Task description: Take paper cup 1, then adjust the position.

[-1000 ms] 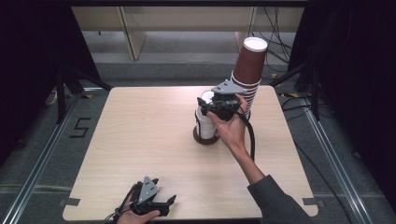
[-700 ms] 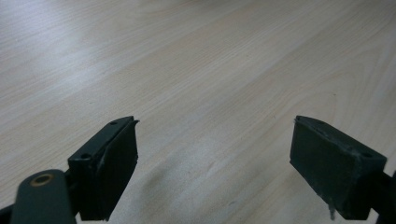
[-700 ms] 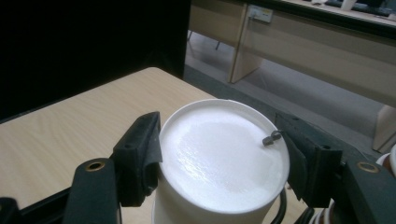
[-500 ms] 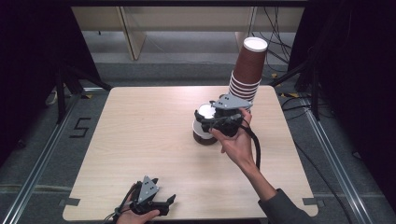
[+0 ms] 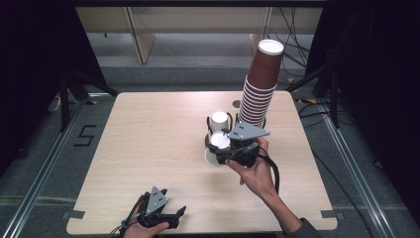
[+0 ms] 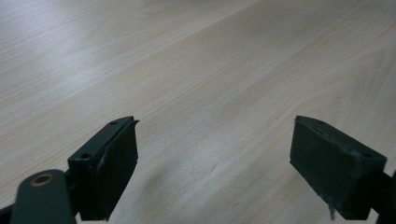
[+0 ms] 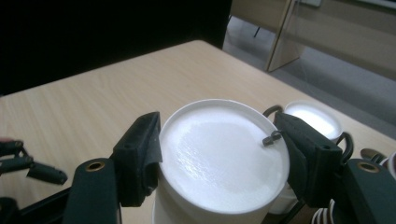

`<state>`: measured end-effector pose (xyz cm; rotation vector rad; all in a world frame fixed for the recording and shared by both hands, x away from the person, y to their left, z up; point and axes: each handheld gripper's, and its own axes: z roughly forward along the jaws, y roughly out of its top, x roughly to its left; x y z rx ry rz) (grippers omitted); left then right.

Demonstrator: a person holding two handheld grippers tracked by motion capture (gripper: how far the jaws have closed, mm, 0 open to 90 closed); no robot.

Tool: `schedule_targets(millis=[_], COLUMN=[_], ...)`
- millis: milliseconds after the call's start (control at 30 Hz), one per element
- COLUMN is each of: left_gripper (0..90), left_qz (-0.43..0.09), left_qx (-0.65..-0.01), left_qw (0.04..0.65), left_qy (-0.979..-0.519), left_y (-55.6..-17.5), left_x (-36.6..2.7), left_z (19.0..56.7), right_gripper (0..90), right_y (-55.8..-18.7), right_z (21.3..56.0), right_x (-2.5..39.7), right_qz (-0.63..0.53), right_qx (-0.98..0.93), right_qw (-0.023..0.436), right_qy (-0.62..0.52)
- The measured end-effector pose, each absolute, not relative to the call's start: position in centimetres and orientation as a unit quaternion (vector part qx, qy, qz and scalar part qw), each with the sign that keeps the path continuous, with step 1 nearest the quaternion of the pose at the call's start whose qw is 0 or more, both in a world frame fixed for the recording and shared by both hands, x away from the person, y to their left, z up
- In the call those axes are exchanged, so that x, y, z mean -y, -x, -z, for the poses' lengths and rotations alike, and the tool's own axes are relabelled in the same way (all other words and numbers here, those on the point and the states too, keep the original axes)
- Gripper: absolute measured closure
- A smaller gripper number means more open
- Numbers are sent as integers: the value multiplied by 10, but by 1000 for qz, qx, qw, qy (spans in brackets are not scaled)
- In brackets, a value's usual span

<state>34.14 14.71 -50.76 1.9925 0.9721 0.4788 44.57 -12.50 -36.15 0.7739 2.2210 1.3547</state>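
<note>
My right gripper (image 5: 220, 150) (image 7: 222, 156) is shut on a white paper cup (image 5: 218, 140) (image 7: 224, 163), one jaw on each side of its wall, held near the table's middle with its flat base toward the camera. Just behind it, a second white cup (image 5: 219, 120) (image 7: 312, 119) sits inside a black wire holder (image 5: 208, 127). A tall leaning stack of brown cups (image 5: 258, 94) rises right of that. My left gripper (image 5: 177, 216) (image 6: 215, 158) rests at the near edge, jaws wide apart over bare wood.
The light wooden table (image 5: 148, 144) has free room across its left half. Black cables (image 5: 271, 171) trail from the right gripper. Grey floor with rails (image 5: 39, 168) surrounds the table, and wooden furniture (image 5: 143, 34) stands beyond the far edge.
My right gripper has drawn toward the near edge with the white cup, and the second white cup behind it has come into sight. The left gripper has stayed put.
</note>
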Motion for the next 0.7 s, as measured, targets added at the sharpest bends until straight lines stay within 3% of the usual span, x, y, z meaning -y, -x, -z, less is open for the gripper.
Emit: schedule_targets(millis=[400,700], left_gripper=[147,147], left_qz=[-193,-201], left_qx=[-388,-391], left_qw=[428,441], left_qy=[-793,-783], left_y=[-342,-341], left_x=[-147,-150], left_z=[507,504], right_gripper=[353,352], right_y=[-433,-425], right_z=[394,399], right_x=[123,114], right_qz=[-469,-470], right_qx=[-826,-833], right_qw=[162,140], right_qy=[-269,-257])
